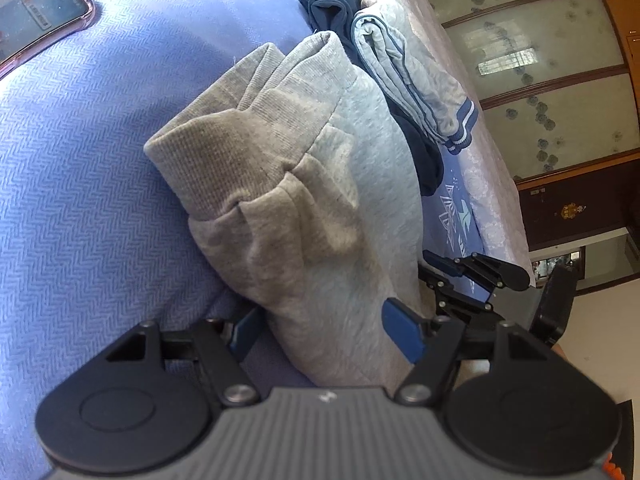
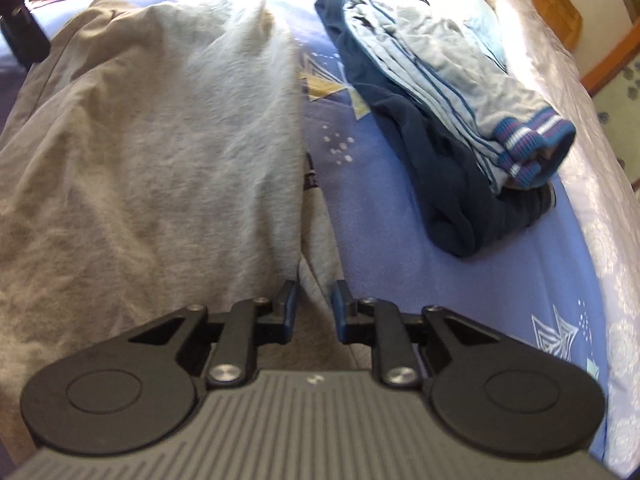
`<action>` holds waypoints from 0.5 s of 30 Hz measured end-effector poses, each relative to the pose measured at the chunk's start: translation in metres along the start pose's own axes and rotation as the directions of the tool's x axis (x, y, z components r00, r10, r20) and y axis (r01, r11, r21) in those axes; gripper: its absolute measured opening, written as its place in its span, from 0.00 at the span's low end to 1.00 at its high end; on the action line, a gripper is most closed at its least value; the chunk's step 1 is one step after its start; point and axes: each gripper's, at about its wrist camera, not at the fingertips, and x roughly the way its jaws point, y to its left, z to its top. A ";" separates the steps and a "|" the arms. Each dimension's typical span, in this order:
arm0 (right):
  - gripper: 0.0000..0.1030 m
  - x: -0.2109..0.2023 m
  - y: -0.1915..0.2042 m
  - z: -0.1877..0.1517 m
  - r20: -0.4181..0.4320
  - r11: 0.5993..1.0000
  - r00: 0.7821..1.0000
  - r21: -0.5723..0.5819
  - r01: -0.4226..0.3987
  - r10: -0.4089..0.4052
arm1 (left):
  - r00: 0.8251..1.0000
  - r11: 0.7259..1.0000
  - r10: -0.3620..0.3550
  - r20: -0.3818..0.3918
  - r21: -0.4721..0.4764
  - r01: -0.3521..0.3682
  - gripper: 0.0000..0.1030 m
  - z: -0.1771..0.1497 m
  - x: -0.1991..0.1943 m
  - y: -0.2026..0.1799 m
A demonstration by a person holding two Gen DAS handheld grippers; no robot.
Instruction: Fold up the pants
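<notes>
Grey sweatpants point(image 1: 304, 200) lie folded on a blue bedspread, their ribbed cuffs pointing up and away in the left wrist view. My left gripper point(image 1: 326, 334) is open, its blue fingers on either side of the folded pants near the fold. In the right wrist view the same grey pants point(image 2: 152, 152) fill the left half. My right gripper point(image 2: 314, 310) has its jaws slightly apart around a fold of grey cloth at the pants' right edge. The right gripper also shows in the left wrist view point(image 1: 480, 280).
A pile of folded clothes, a light grey striped pair point(image 2: 452, 92) on a navy pair point(image 2: 440, 184), lies to the right on the bedspread point(image 2: 400, 280). A phone point(image 1: 36, 16) lies at the top left. A pale quilt point(image 2: 600, 160) covers the bed's right edge.
</notes>
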 end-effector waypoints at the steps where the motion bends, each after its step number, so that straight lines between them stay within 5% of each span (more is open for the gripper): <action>1: 0.19 0.000 0.001 0.002 -0.002 1.000 1.000 -0.009 -0.002 0.002 | 1.000 1.000 -0.003 0.000 0.000 0.003 0.65 0.000 0.000 0.001; 4: 0.08 0.001 -0.001 0.004 -0.016 1.000 0.999 -0.005 -0.027 0.027 | 1.000 1.000 -0.013 -0.002 -0.009 0.013 0.65 0.000 -0.001 0.004; 15: 0.09 -0.014 0.009 -0.009 0.012 0.998 0.999 -0.035 0.051 -0.051 | 1.000 1.000 -0.016 0.004 -0.016 0.016 0.68 0.002 0.002 -0.001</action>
